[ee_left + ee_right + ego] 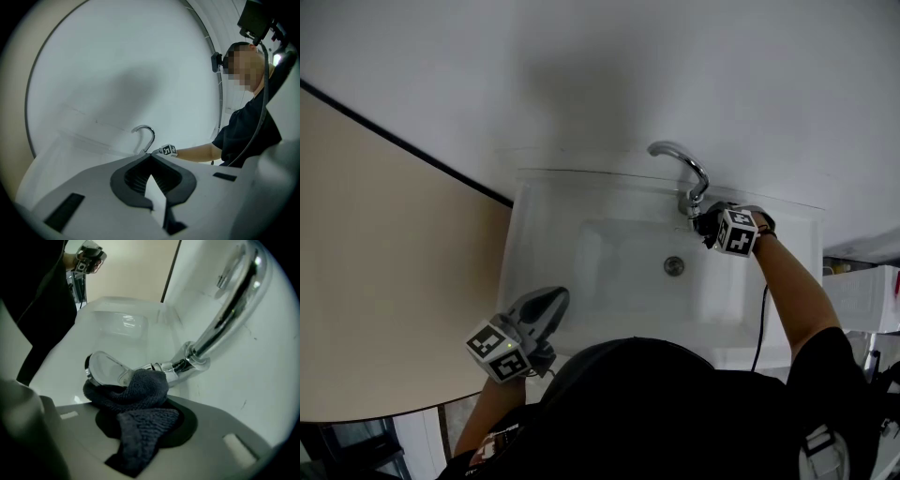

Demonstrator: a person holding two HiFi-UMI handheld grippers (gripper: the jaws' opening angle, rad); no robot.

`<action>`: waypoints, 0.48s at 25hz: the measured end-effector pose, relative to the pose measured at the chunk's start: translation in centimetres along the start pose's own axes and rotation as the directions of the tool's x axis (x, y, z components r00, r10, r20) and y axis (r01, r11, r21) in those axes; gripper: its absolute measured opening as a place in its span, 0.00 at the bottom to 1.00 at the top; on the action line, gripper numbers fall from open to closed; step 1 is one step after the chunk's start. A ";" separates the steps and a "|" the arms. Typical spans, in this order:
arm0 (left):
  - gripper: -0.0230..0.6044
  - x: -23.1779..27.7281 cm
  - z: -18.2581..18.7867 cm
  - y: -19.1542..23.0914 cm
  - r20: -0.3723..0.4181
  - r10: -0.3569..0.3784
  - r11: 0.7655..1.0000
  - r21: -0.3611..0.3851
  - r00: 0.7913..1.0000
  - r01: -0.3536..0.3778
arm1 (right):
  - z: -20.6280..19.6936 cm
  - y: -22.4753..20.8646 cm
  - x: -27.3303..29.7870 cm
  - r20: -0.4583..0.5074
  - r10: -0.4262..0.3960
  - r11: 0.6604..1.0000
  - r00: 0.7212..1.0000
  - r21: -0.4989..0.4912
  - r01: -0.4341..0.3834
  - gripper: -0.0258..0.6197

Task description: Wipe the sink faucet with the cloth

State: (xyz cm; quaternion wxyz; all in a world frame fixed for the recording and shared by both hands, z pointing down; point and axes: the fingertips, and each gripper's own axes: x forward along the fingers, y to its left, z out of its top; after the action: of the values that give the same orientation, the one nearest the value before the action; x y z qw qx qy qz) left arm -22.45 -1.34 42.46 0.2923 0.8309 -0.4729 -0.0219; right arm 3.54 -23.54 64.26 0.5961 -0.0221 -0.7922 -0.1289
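The chrome faucet arcs up from the back rim of the white sink. In the right gripper view its curved spout rises to the upper right and its flat lever handle lies at centre left. My right gripper sits at the faucet's base, shut on a dark grey cloth; the cloth bunches against the handle and the faucet body. My left gripper hovers over the sink's front left edge, shut and empty. The left gripper view shows the faucet far off.
A beige counter runs along the sink's left side, edged by a dark strip. White wall fills the area behind the faucet. The drain sits in the basin's middle. A white container stands to the right of the sink.
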 end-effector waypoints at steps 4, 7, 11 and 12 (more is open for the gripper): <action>0.04 -0.8 0.0 0.6 0.006 0.010 1.000 -0.007 1.000 -0.010 | -1.1 -2.7 -2.1 0.132 -0.046 0.959 0.990 0.284 0.007 0.21; 0.04 -1.2 0.0 0.8 0.009 0.015 1.000 -0.014 1.000 -0.015 | -1.9 -6.2 -4.7 0.336 -0.205 0.727 0.919 0.681 -0.087 0.21; 0.04 -0.8 0.1 0.8 0.029 -0.001 0.999 -0.050 1.000 0.003 | -4.0 -10.4 -7.6 0.439 -0.707 0.112 0.554 0.843 -0.526 0.21; 0.04 -0.6 0.1 0.7 0.034 -0.010 0.998 -0.063 0.999 0.012 | -4.4 -10.5 -7.9 0.403 -0.801 0.043 0.443 0.776 -0.629 0.21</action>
State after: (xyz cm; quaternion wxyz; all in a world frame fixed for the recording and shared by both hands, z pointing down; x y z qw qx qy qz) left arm -23.32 -1.22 42.55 0.3102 0.8234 -0.4724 -0.0525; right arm 7.97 -33.72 55.99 -0.1101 0.3990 -0.7971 0.4397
